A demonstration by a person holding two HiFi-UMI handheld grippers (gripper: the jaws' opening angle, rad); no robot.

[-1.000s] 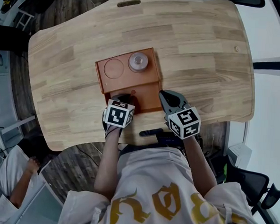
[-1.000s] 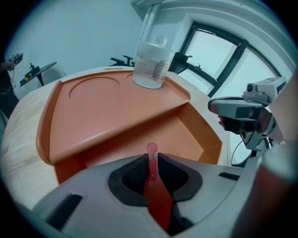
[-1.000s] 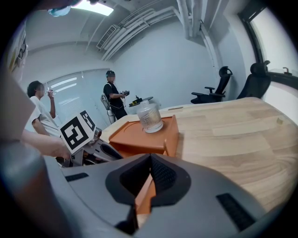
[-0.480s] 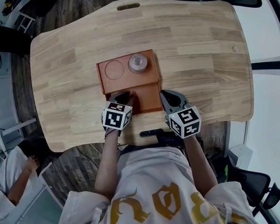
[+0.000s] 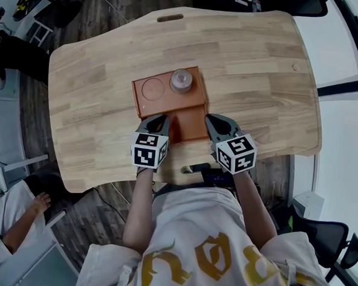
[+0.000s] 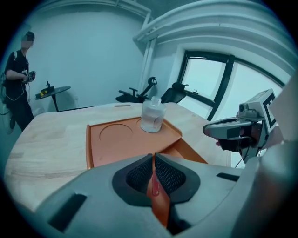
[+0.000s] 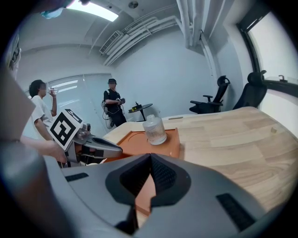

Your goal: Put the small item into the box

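Observation:
An orange box (image 5: 146, 105) lies on the wooden table, its top holding a round recess (image 5: 152, 89) and a small clear jar (image 5: 181, 81) standing upright. A hinged orange flap (image 5: 189, 123) juts toward the table's near edge. My left gripper (image 5: 159, 119) is shut on the flap's left edge; a thin orange sheet shows between its pads (image 6: 139, 174). My right gripper (image 5: 215, 120) is shut at the flap's right edge, with orange between its jaws. The jar (image 6: 152, 116) stands beyond both grippers (image 7: 154, 130).
The wooden table (image 5: 262, 72) spreads wide around the box, with a handle slot (image 5: 170, 17) at its far edge. Two people (image 7: 114, 104) stand past the table beside a small round table. Office chairs (image 7: 212, 100) stand at the far side.
My left gripper has shifted slightly forward along the flap's left edge. The right gripper stays at the right edge. The jar has not moved.

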